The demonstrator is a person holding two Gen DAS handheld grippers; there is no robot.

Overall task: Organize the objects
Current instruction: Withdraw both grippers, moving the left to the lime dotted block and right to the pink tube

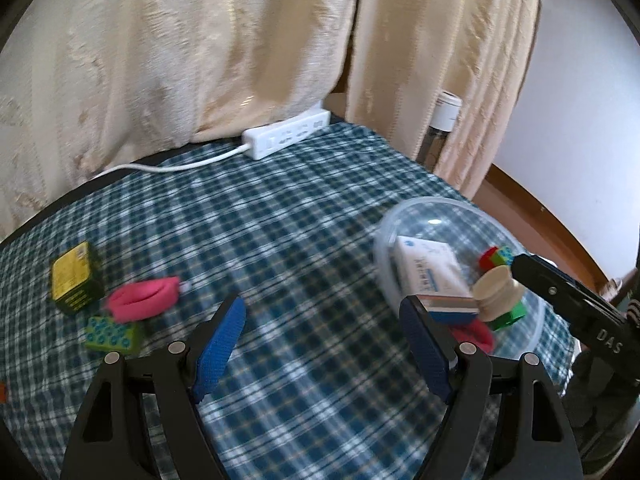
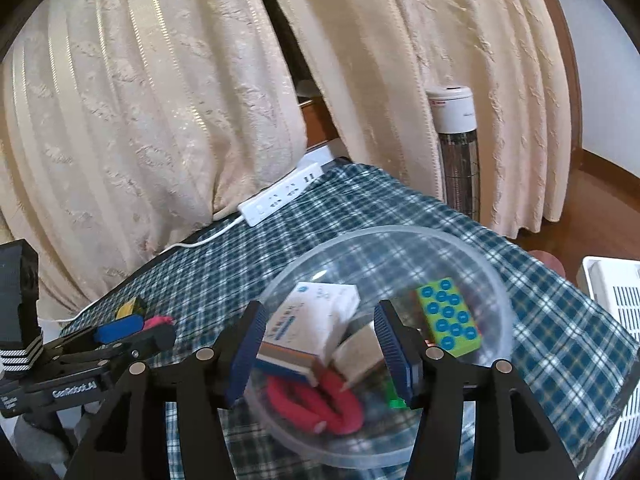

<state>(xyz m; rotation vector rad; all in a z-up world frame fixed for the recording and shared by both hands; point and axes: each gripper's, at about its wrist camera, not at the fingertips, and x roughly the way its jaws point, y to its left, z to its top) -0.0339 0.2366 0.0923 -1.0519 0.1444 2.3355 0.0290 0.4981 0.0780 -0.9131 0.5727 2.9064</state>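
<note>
The left gripper (image 1: 322,340) is seen wide apart and empty over the checked tablecloth (image 1: 304,216); the right gripper (image 2: 320,344) is parted above the clear bowl (image 2: 472,248), nothing pressed between its pads. A white box (image 2: 320,312), pink ring (image 2: 316,400) and green block (image 2: 448,320) are held in the bowl. A yellow-green box (image 1: 74,278), pink band (image 1: 144,298) and dotted block (image 1: 112,334) are left on the cloth.
</note>
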